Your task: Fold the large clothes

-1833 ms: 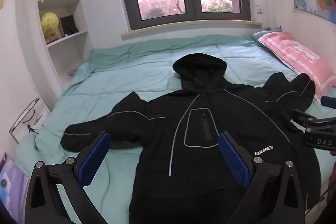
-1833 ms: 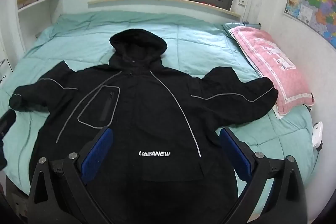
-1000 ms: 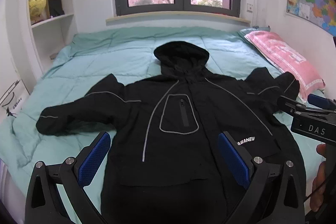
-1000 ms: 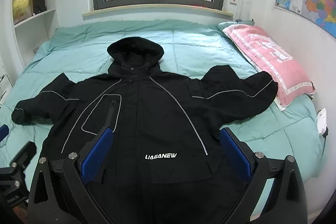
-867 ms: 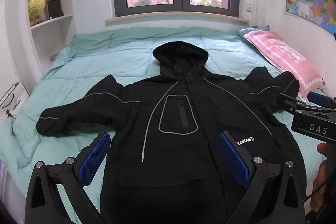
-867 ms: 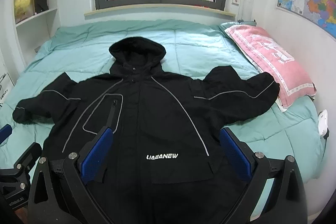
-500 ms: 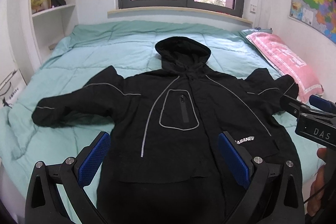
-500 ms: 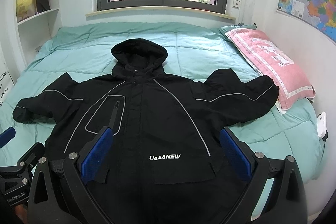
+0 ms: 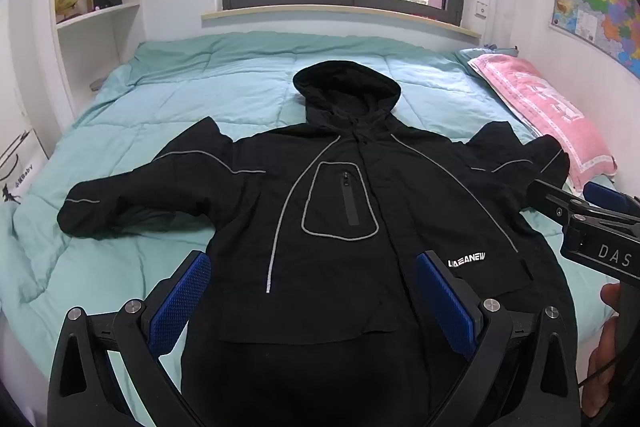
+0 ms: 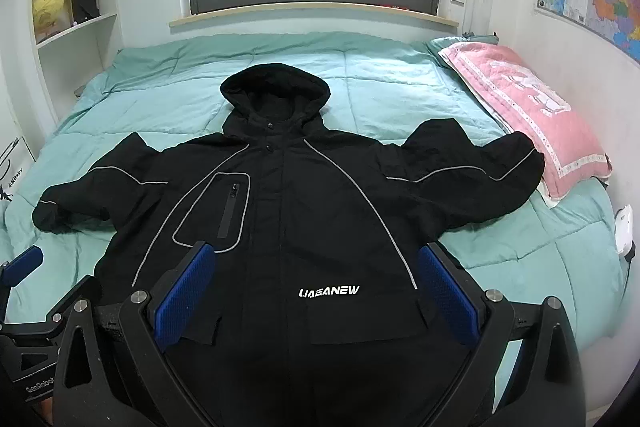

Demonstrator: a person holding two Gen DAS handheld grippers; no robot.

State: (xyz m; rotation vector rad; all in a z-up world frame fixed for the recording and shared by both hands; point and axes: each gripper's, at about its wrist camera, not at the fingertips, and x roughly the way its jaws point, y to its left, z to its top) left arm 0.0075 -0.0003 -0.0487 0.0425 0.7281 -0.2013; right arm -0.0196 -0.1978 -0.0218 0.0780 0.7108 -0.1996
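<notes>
Both views have drawn back and risen a little, so the whole black jacket (image 9: pixel 344 227) now fits between the pads. Left of the left hand-held gripper (image 9: pixel 312 303), its jaws spread wide and empty, one sleeve (image 9: pixel 132 199) stretches out over the teal bed (image 9: pixel 208 91). Ahead, the jacket lies flat and face up, presumably spread for folding; its long axis runs away from the grippers, hood (image 10: pixel 276 95) toward the window, hem nearest. The right hand-held gripper (image 10: pixel 316 291), also wide open and holding nothing, hovers over the hem. To its right, the other sleeve (image 10: pixel 480 171) reaches the pink pillow (image 10: pixel 532 115).
</notes>
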